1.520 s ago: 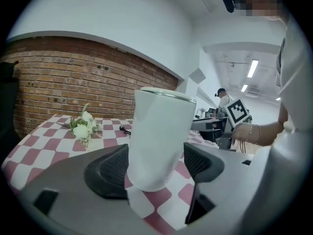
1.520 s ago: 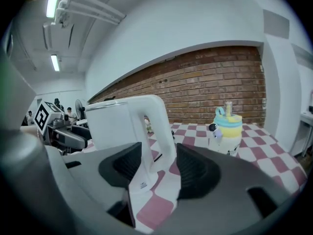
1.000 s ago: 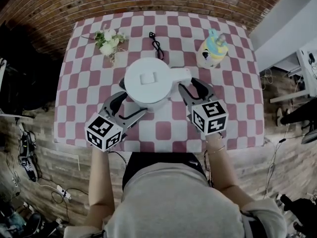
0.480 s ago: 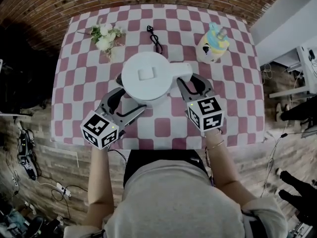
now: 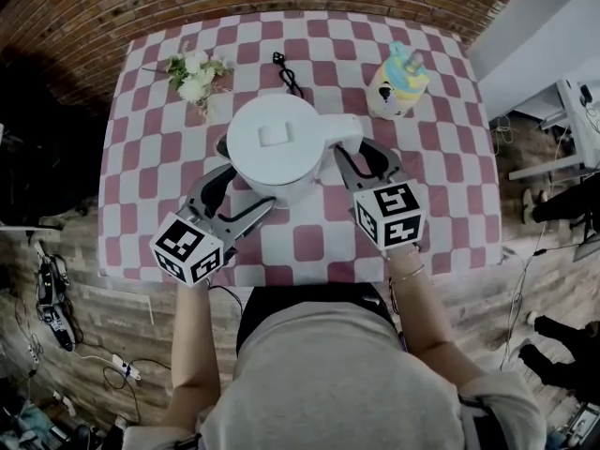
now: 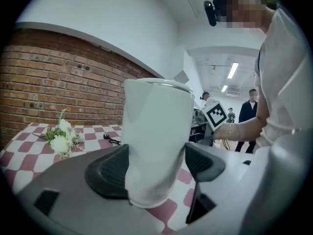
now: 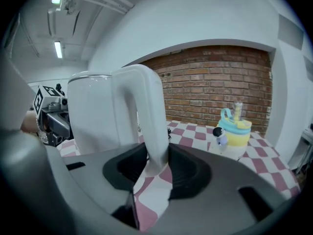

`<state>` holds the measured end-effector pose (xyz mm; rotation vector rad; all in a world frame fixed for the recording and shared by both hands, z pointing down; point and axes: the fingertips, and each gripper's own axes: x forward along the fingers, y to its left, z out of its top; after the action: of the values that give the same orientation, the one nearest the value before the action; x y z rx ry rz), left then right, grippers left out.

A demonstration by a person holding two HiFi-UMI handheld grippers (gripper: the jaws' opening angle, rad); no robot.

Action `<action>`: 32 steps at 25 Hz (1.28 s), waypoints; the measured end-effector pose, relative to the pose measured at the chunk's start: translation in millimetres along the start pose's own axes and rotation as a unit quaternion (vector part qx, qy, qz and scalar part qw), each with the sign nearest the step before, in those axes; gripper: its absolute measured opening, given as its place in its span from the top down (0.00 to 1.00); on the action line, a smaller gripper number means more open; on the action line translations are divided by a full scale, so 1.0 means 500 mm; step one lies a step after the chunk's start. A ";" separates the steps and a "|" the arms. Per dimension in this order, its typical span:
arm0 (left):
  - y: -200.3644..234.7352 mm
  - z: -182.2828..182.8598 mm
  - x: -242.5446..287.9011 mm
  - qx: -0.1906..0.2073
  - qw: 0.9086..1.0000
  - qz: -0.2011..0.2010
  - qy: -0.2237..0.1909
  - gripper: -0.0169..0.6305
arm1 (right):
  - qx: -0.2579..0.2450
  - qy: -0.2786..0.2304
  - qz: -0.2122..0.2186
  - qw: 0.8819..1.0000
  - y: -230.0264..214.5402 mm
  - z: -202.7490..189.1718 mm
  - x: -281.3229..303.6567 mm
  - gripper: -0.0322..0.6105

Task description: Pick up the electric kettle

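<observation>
On the table (image 5: 309, 242) with the red and white checked cloth, the white electric kettle (image 5: 277, 143) was near the middle, right in front of the person. The left gripper (image 5: 246, 190) had its two jaws pinching the round body of the kettle, with one of its black pads (image 6: 110, 173) pressed on each side. The right gripper (image 5: 361, 162) was at the kettle's other side, with the handle (image 7: 146, 116) between its jaws. Those jaws were opening a tiny bit, but their pads (image 7: 188, 173) were touching the handle on both sides. In the left gripper view the bottom rim of the kettle showed with cloth below it, but I could not tell if it was off the table. Behind the kettle lay a bunch of white flowers (image 5: 194, 75) on the left, a small black cord (image 5: 286, 71) in the middle and a yellow and blue toy cup (image 5: 397, 84) on the right, all well apart from the kettle. A brick wall (image 7: 215, 87) stood behind the table.
</observation>
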<state>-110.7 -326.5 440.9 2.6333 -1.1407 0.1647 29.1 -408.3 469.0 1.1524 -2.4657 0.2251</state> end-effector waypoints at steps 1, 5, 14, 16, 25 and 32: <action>0.000 0.006 -0.001 -0.001 1.000 -0.001 -0.002 0.40 | -0.001 -0.004 -0.002 1.000 -0.001 0.007 -0.003 0.73; -0.001 0.034 -0.002 0.009 1.000 -0.003 -0.013 0.40 | -0.005 -0.022 -0.009 1.000 -0.007 0.040 -0.014 0.73; -0.016 0.136 -0.032 0.035 0.996 0.007 -0.083 0.40 | 0.012 -0.067 -0.007 0.998 -0.007 0.118 -0.047 0.73; -0.024 0.155 -0.041 0.044 0.995 0.009 -0.091 0.40 | 0.010 -0.079 -0.006 0.997 -0.005 0.138 -0.060 0.73; -0.065 0.232 -0.076 0.078 0.989 0.019 -0.126 0.40 | 0.001 -0.126 -0.013 0.992 0.003 0.215 -0.117 0.73; -0.094 0.244 -0.097 0.070 0.985 0.027 -0.155 0.40 | -0.010 -0.139 -0.019 0.990 0.012 0.235 -0.151 0.73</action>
<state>-109.8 -296.7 304.5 2.8233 -1.3429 -0.1695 33.4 -388.4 330.6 1.2978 -2.6741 0.0276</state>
